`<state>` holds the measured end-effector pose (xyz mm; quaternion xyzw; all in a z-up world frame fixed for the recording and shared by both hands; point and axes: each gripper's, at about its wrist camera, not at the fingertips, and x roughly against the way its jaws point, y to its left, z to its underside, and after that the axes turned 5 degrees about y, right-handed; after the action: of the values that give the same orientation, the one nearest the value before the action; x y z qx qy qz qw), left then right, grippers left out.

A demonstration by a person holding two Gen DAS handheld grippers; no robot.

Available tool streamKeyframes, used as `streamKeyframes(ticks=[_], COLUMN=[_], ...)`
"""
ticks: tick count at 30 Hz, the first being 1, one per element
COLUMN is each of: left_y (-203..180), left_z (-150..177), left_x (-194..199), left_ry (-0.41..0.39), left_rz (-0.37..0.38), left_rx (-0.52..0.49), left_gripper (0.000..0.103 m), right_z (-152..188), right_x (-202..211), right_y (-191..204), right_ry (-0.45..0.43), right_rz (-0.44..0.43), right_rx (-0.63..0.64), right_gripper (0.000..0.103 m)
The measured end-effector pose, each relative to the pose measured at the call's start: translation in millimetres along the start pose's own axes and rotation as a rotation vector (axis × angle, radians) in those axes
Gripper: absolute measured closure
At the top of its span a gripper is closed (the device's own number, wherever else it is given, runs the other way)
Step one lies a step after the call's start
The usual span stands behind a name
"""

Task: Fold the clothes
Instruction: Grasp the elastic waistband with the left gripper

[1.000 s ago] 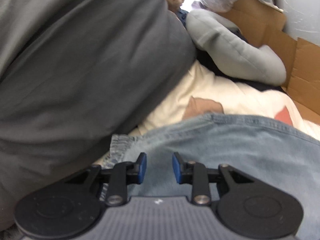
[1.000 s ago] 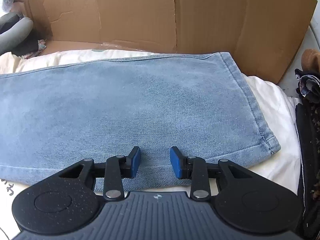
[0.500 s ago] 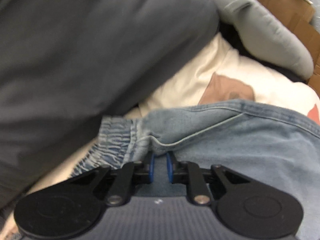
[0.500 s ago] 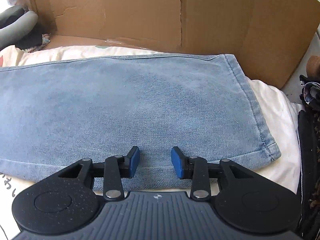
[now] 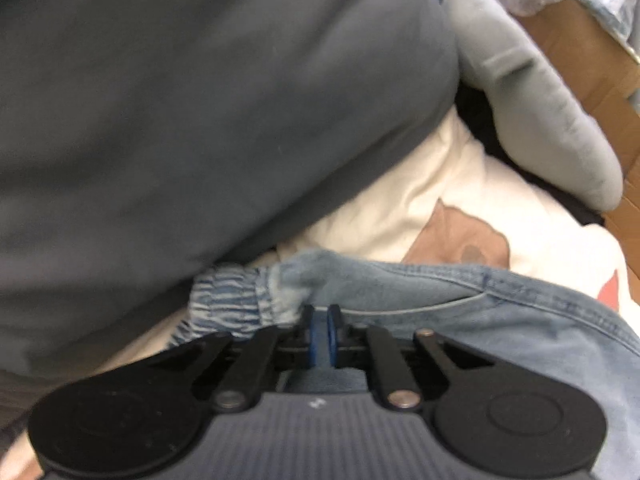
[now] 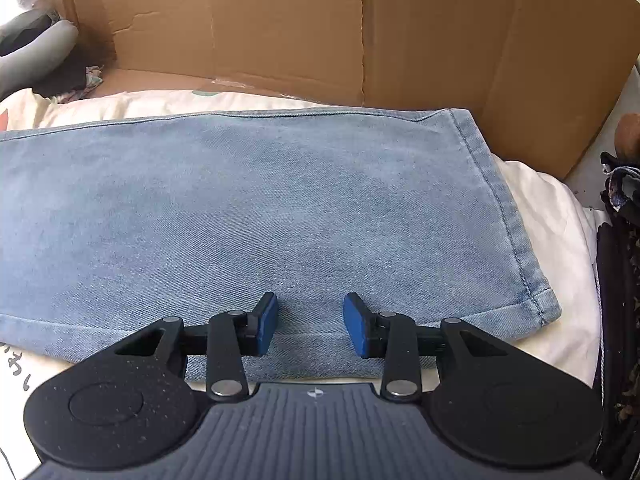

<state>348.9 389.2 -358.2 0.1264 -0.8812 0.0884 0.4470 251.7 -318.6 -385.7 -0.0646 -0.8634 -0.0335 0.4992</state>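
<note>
Light blue jeans (image 5: 460,320) lie flat on cream bedding (image 5: 400,192). In the left wrist view my left gripper (image 5: 323,320) is closing at the waist end, beside the gathered elastic waistband (image 5: 228,296). Its blue pads are almost together, with a fold of denim pinched between them. In the right wrist view the leg of the jeans (image 6: 260,208) lies spread out, its hem at the right. My right gripper (image 6: 310,322) stands open low over the near edge of that leg, with nothing pinched between its pads.
A large dark grey garment (image 5: 180,120) fills the left of the left wrist view, close over the waistband. A light grey stuffed shape (image 5: 540,112) lies behind. Cardboard walls (image 6: 320,24) stand beyond the bedding (image 6: 552,208). Dark clothes (image 6: 620,280) pile up at the right.
My left gripper has moved along to the waistband corner and its jaws have closed from open onto the denim. The right gripper has stayed where it was, open.
</note>
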Motion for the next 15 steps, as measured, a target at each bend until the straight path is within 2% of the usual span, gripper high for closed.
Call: streamKeyframes(ticks=[5, 9, 15], left_y=[4.8, 8.6, 10.7], left_z=[6.0, 14.1, 2.8], left_x=[5.0, -14.1, -21.6], left_ry=[0.054, 0.121, 0.17], left_rz=[-0.002, -0.038, -0.052], left_rx=[-0.032, -0.08, -0.114], left_gripper=[0.097, 0.1, 0.1], right_z=[4.0, 4.7, 4.6], right_x=[3.1, 3.9, 3.9], right_y=[-5.1, -8.6, -11.4], right_ry=[0.002, 0.008, 0.012], right_rz=[0.007, 0.011, 0.017], right_rx=[-0.013, -0.015, -0.019], right_gripper=[0.061, 0.061, 0.061])
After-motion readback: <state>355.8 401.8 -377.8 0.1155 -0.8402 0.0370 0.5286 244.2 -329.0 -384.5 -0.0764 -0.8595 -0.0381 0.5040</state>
